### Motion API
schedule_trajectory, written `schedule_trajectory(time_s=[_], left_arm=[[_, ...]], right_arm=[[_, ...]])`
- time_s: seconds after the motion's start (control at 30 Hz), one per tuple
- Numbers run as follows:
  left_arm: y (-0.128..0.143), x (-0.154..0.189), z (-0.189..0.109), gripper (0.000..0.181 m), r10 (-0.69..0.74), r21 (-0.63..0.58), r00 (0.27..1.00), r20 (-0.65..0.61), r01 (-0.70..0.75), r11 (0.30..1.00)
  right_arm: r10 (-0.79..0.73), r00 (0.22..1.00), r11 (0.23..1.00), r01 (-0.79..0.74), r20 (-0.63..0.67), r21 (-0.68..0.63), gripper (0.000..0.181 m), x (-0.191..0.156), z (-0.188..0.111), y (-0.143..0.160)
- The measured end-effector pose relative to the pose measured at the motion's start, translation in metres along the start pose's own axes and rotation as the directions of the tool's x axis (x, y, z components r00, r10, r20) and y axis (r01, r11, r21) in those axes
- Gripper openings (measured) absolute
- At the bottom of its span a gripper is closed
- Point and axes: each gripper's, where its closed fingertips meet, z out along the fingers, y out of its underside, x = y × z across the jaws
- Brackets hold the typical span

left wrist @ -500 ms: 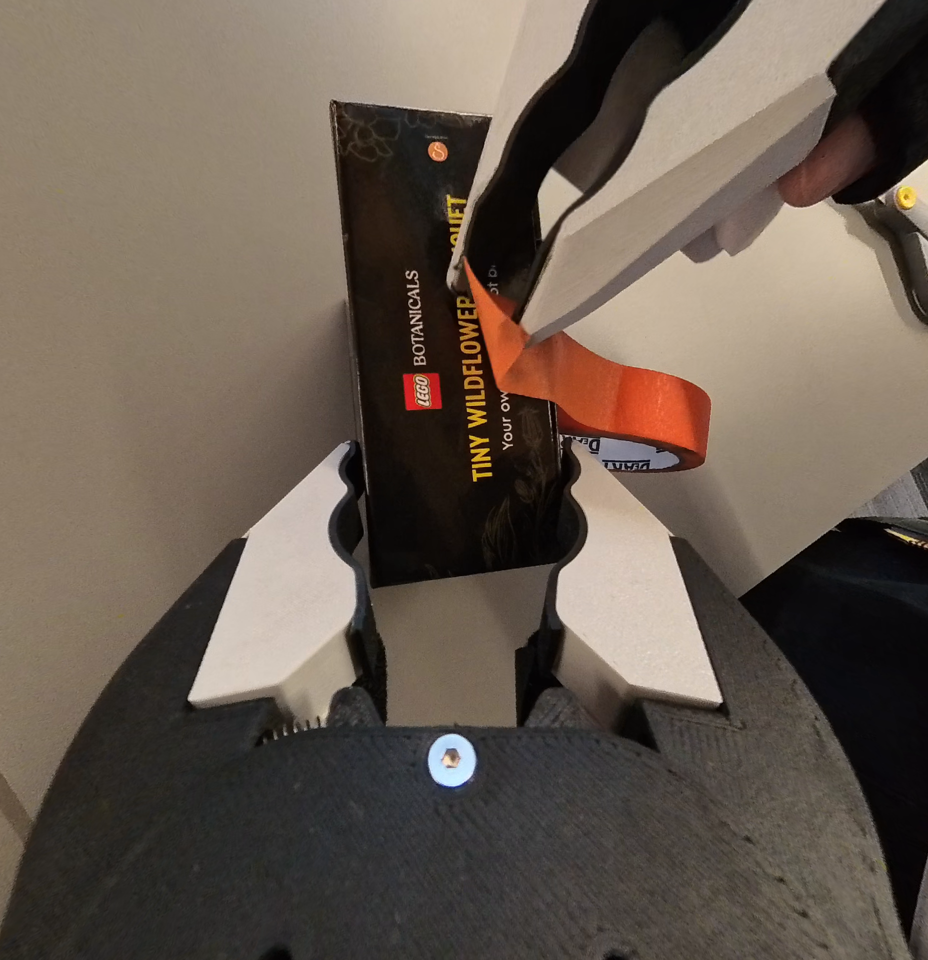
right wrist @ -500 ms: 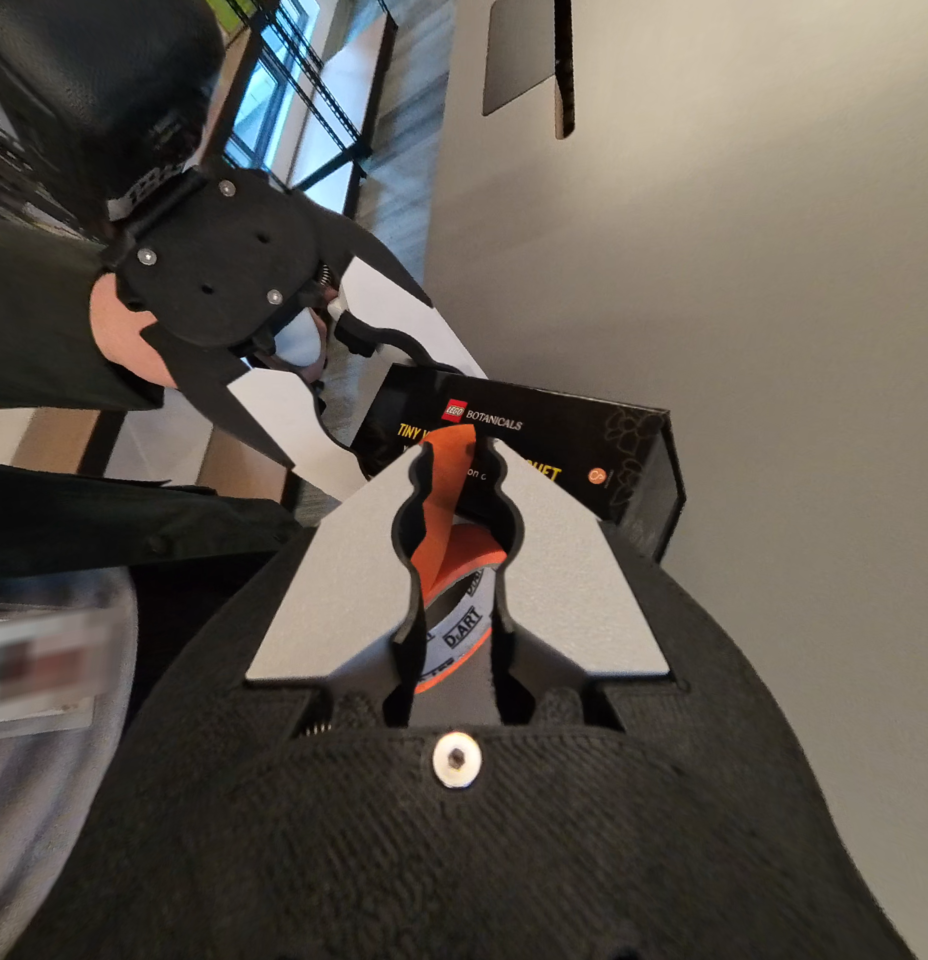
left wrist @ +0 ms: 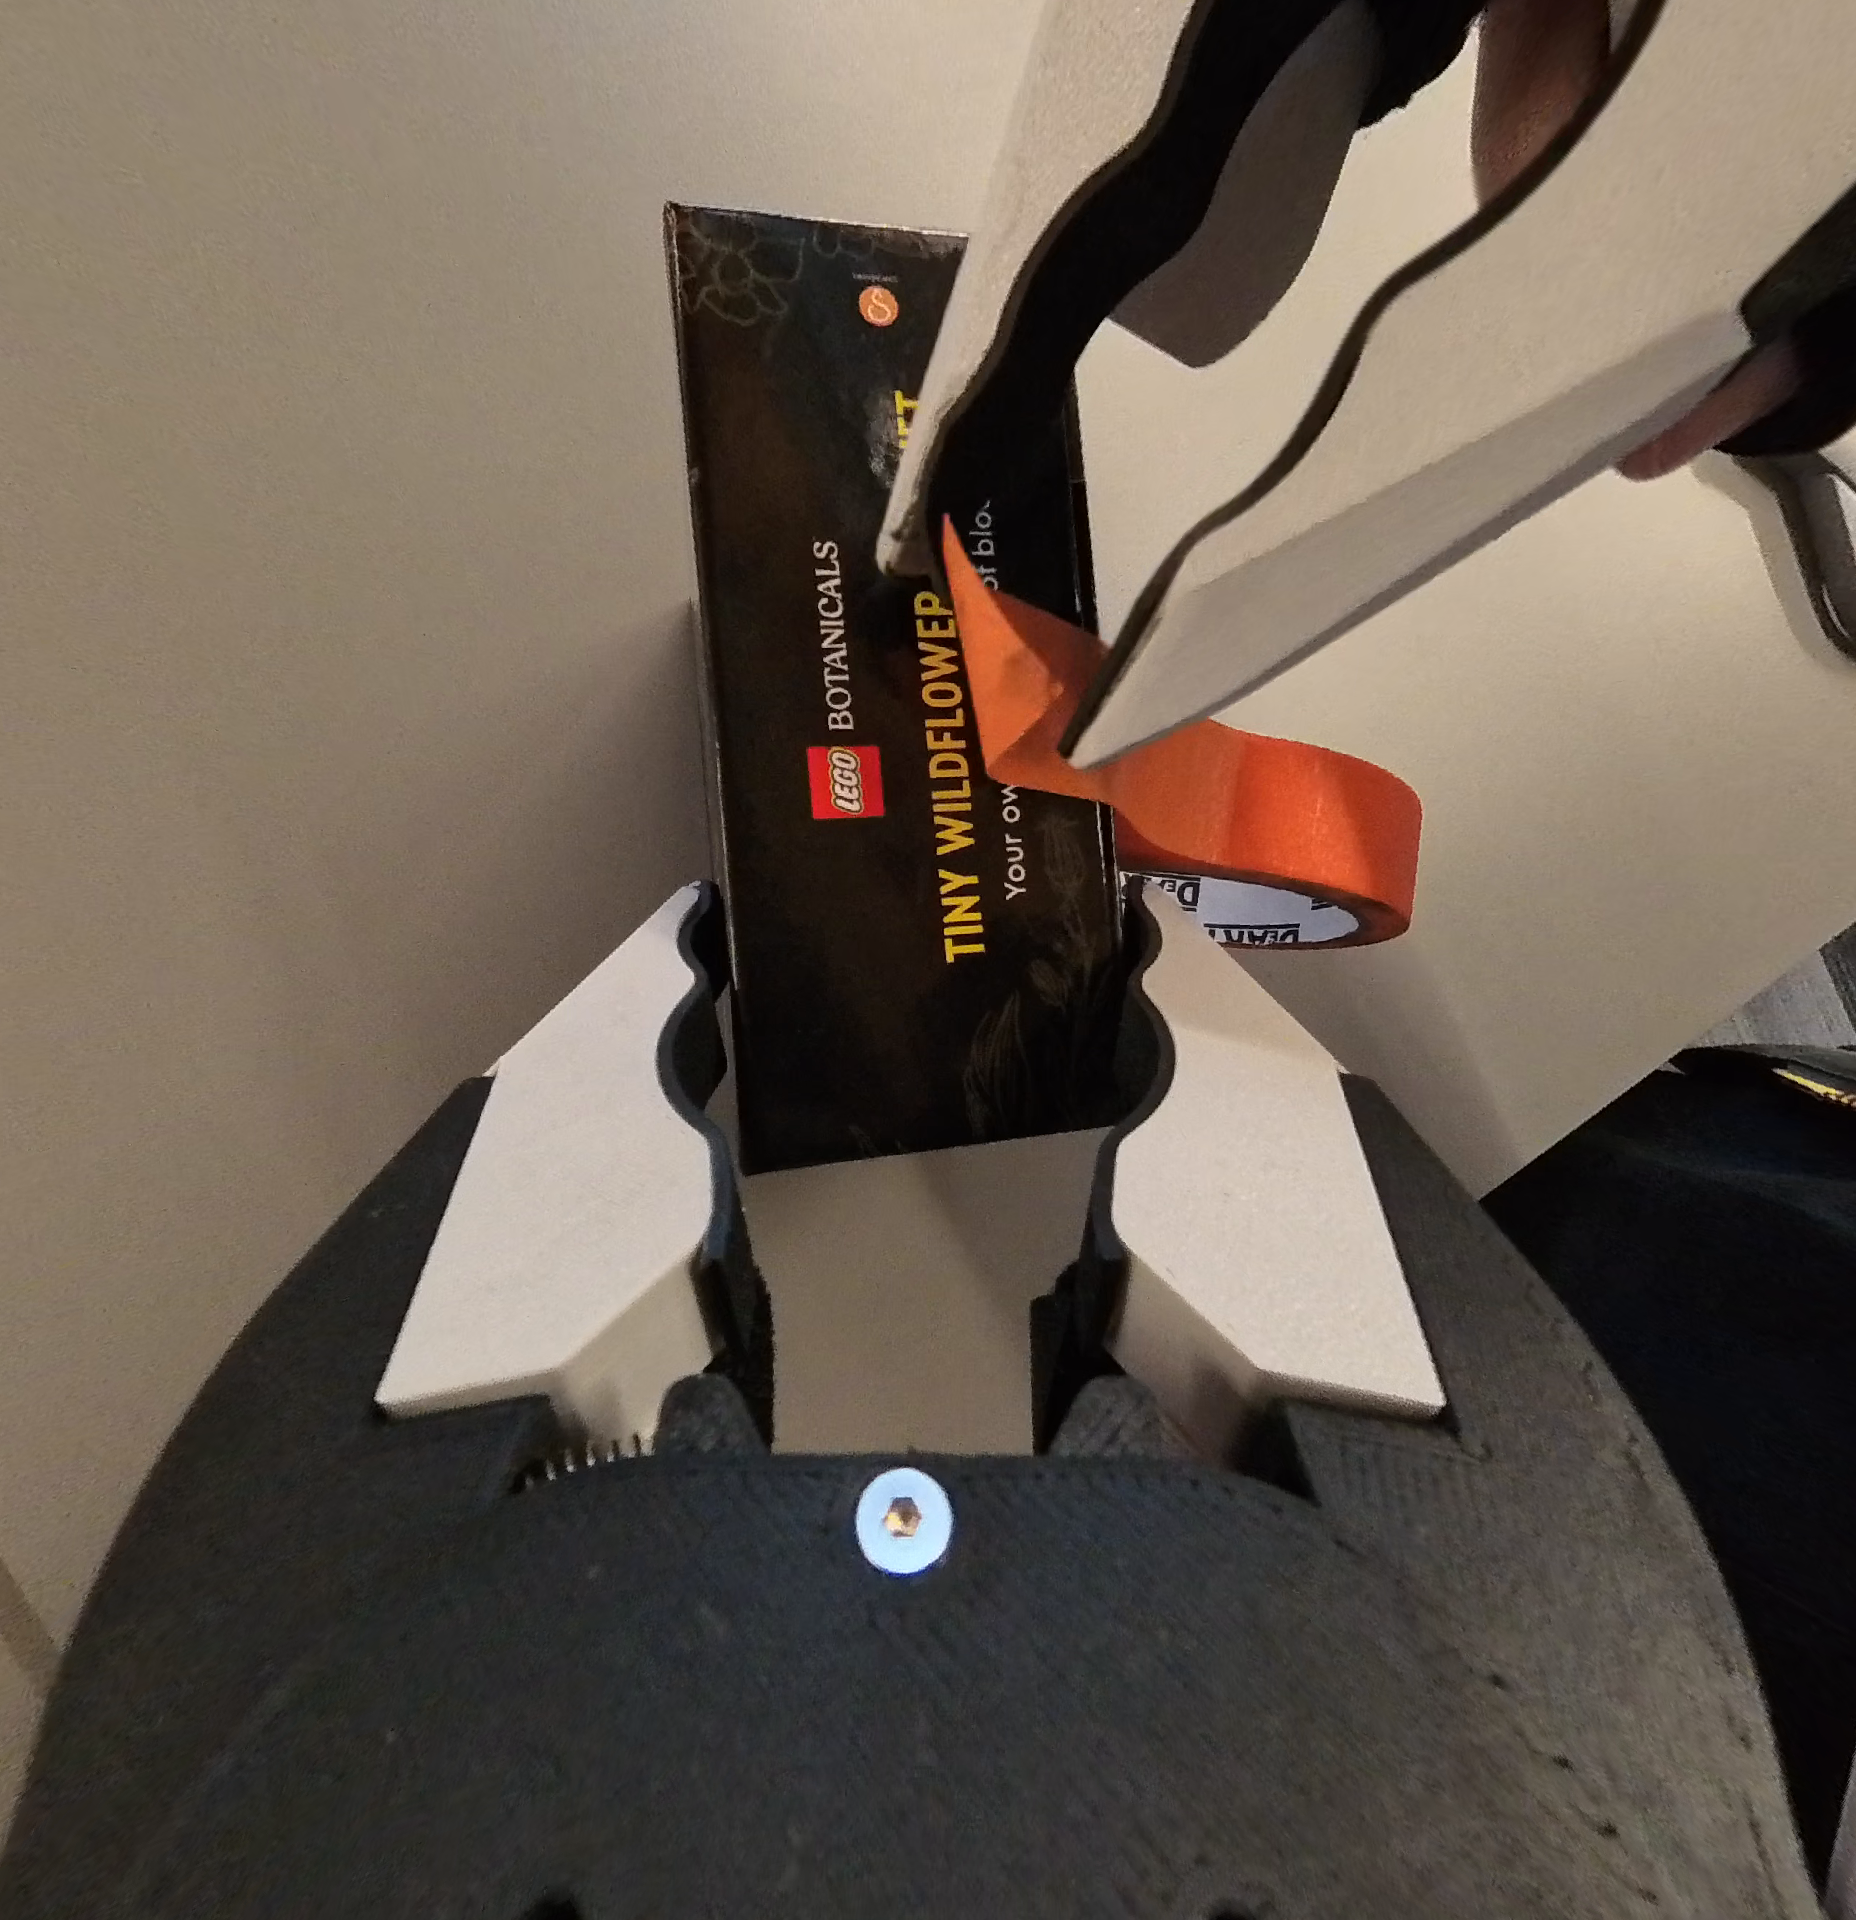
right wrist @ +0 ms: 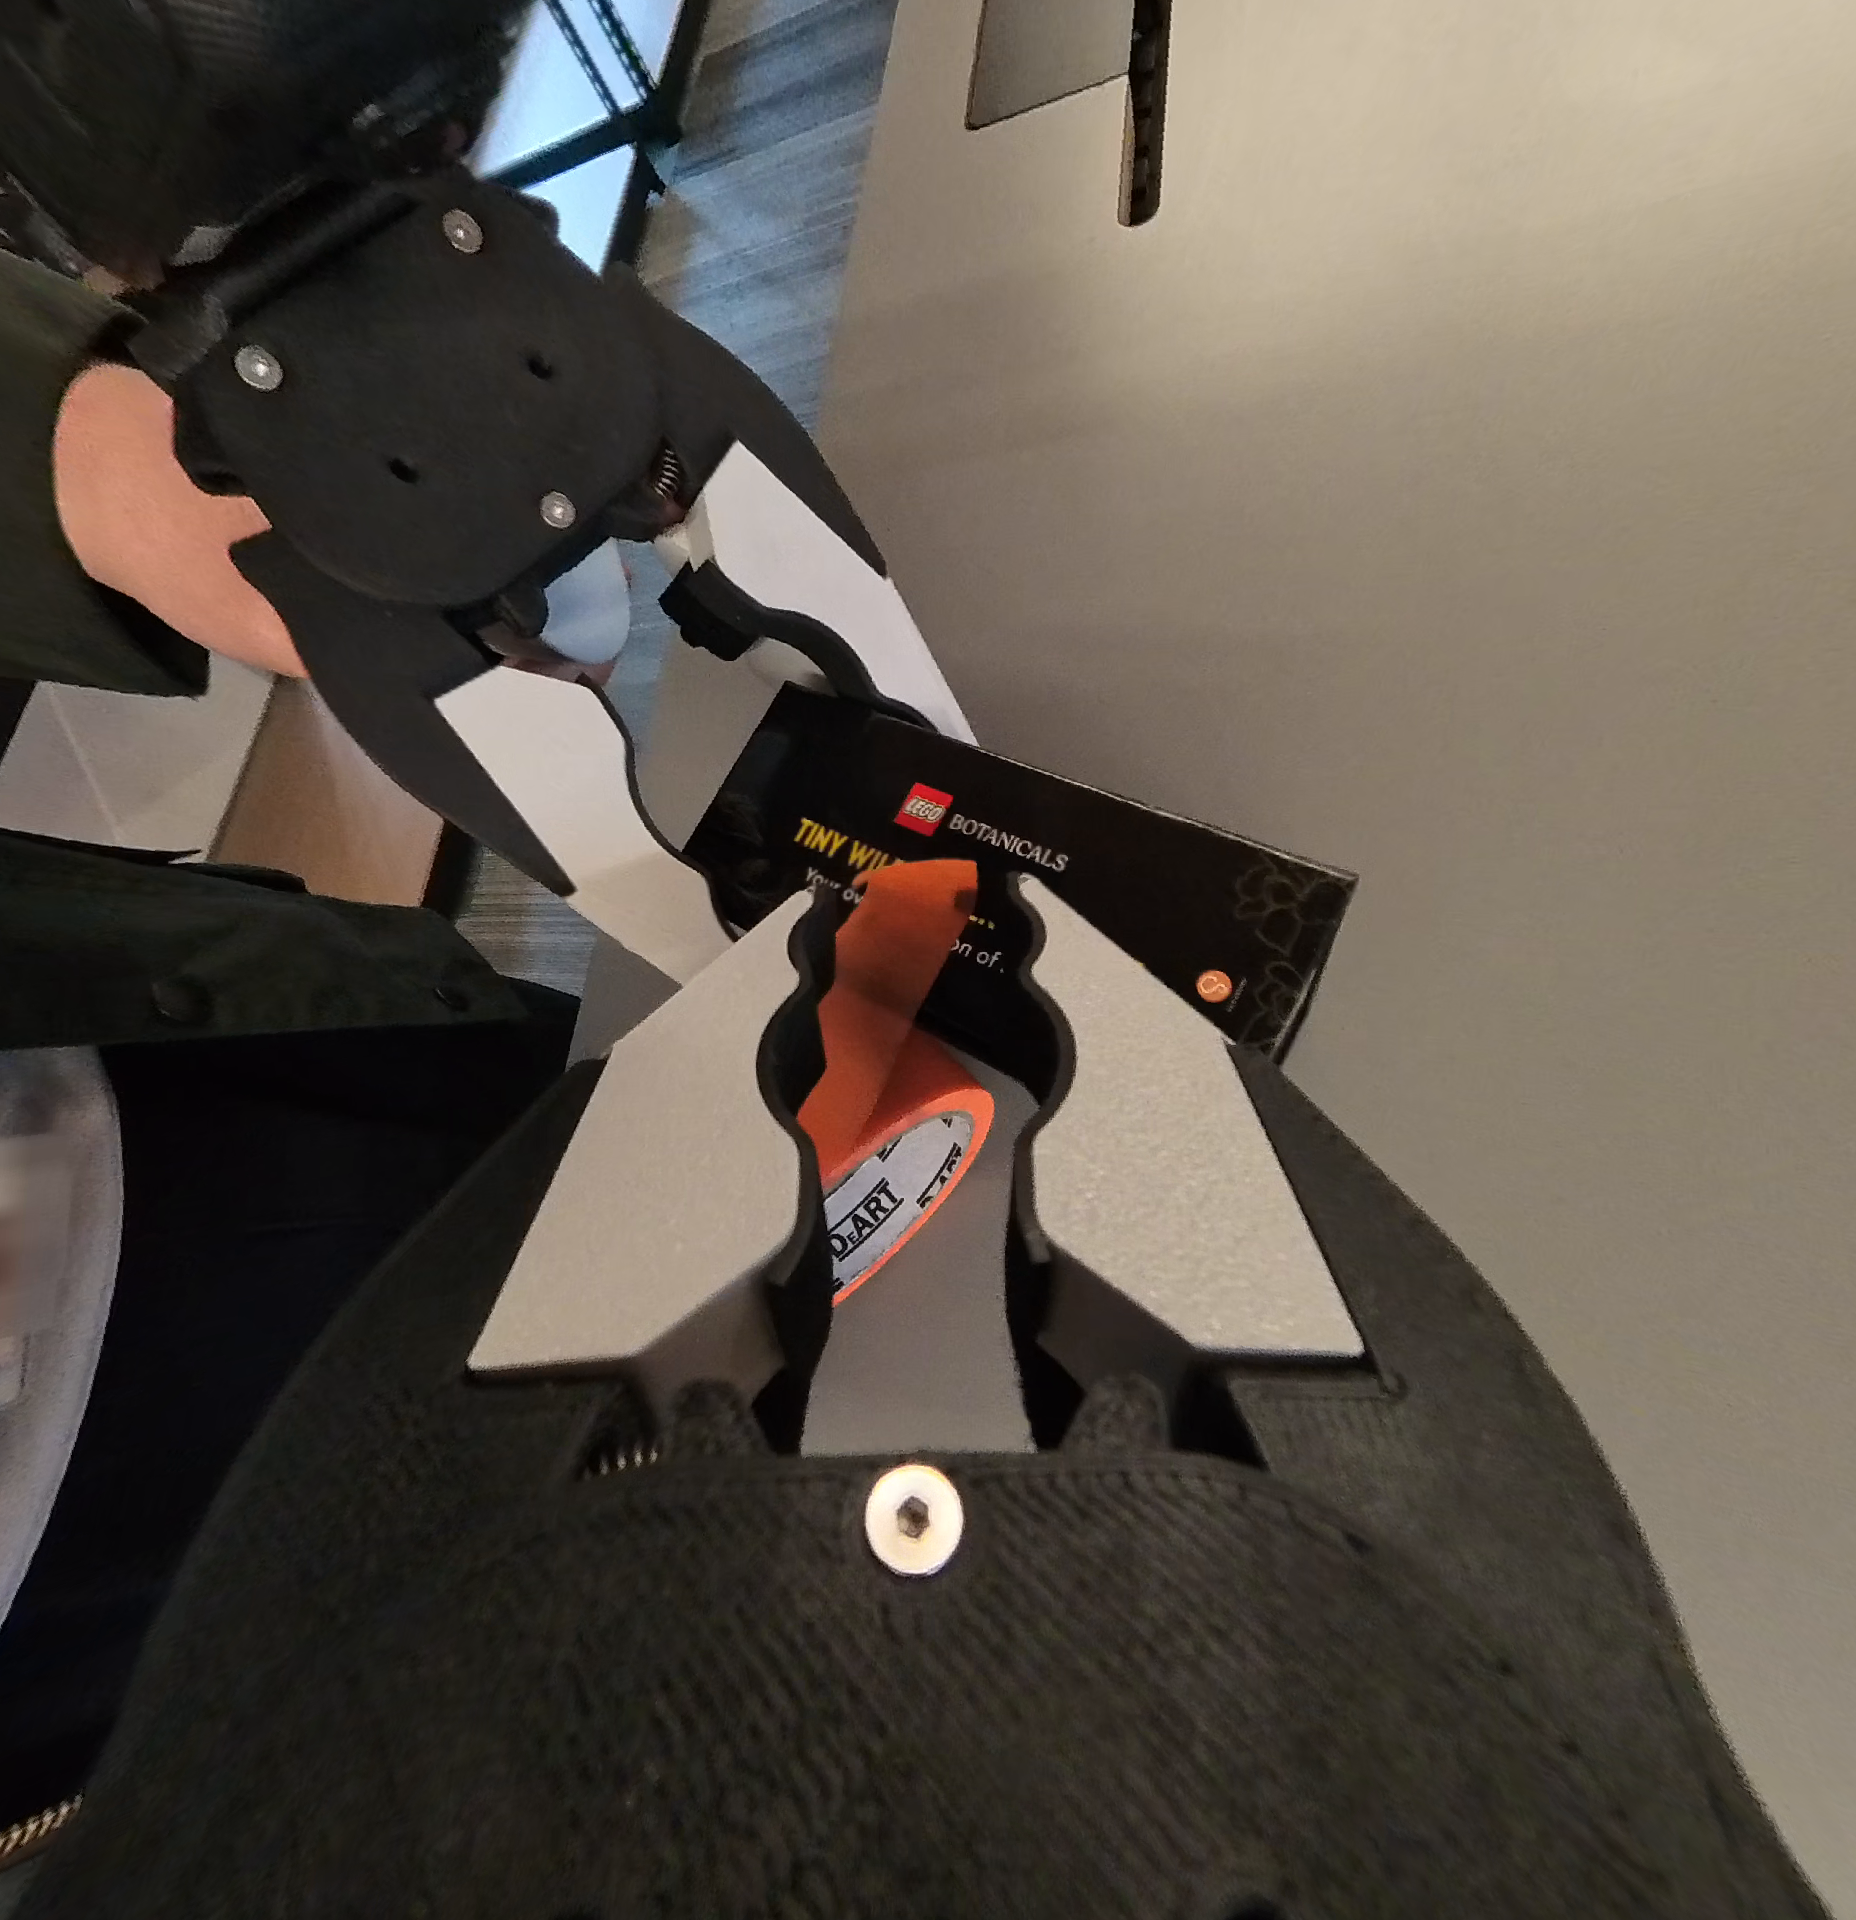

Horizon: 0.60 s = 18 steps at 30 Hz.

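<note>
Right tool (right wrist: 913, 899) has spread since half a second ago: its tips were pinched on the tape tail, now there's a clear gap between them. Everything else is about where it was.

Loose tail (left wrist: 997, 665) of the orange tape roll (left wrist: 1288, 821) runs up between your right tool's fingers. In the left wrist view its end sits against the upper fingertip (left wrist: 908, 545), and the lower tip is just at the tail's fold. Can't tell if it's stuck there or only touching. So the right tool is wide and clamping nothing.

The roll lies flat on the counter (left wrist: 280, 623), right beside the black box (left wrist: 882, 727), on its right side from the left wrist view. In the right wrist view the roll (right wrist: 903, 1174) sits low in the gap between the right fingers, with the box (right wrist: 1111, 883) just beyond the tips.

The box stands on a narrow side on the counter. Your left tool (left wrist: 924, 925) is closed on its near end, one finger against each long face.

Your hand (right wrist: 124, 540) shows behind the left tool's body in the right wrist view.
</note>
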Motion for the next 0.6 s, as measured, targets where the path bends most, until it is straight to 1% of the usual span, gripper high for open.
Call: schedule_trajectory(time_s=[0.23,0.3,0.33,0.47,0.53,0.6], left_arm=[[0.000,0.000,0.000,0.075,0.000,-0.002,1.000,0.000,0.000,1.000],[0.000,0.000,0.000,0.075,0.003,-0.002,1.000,0.002,-0.003,1.000],[0.000,0.000,0.000,0.075,0.001,-0.001,1.000,0.002,-0.001,1.000],[0.000,0.000,0.000,0.075,-0.001,0.002,1.000,0.000,0.001,1.000],[-0.001,0.000,0.000,0.075,-0.001,0.002,1.000,0.000,0.001,1.000],[-0.001,0.000,0.000,0.075,-0.001,0.002,1.000,-0.001,0.001,1.000]], right_arm=[[-0.017,1.000,1.000,0.017,-0.010,0.002,0.042,-0.004,0.002,-0.001],[-0.010,0.998,0.999,0.012,-0.060,0.032,0.066,0.003,0.001,-0.005],[-0.003,0.998,0.999,0.006,-0.067,0.034,0.068,0.005,0.000,-0.006],[0.043,0.998,0.998,-0.041,-0.044,0.055,0.067,0.003,-0.006,-0.006],[0.096,0.995,0.982,-0.092,-0.015,0.162,0.067,0.000,-0.017,-0.014],[0.180,0.983,0.943,-0.181,0.030,0.279,0.063,-0.001,-0.034,-0.021]])
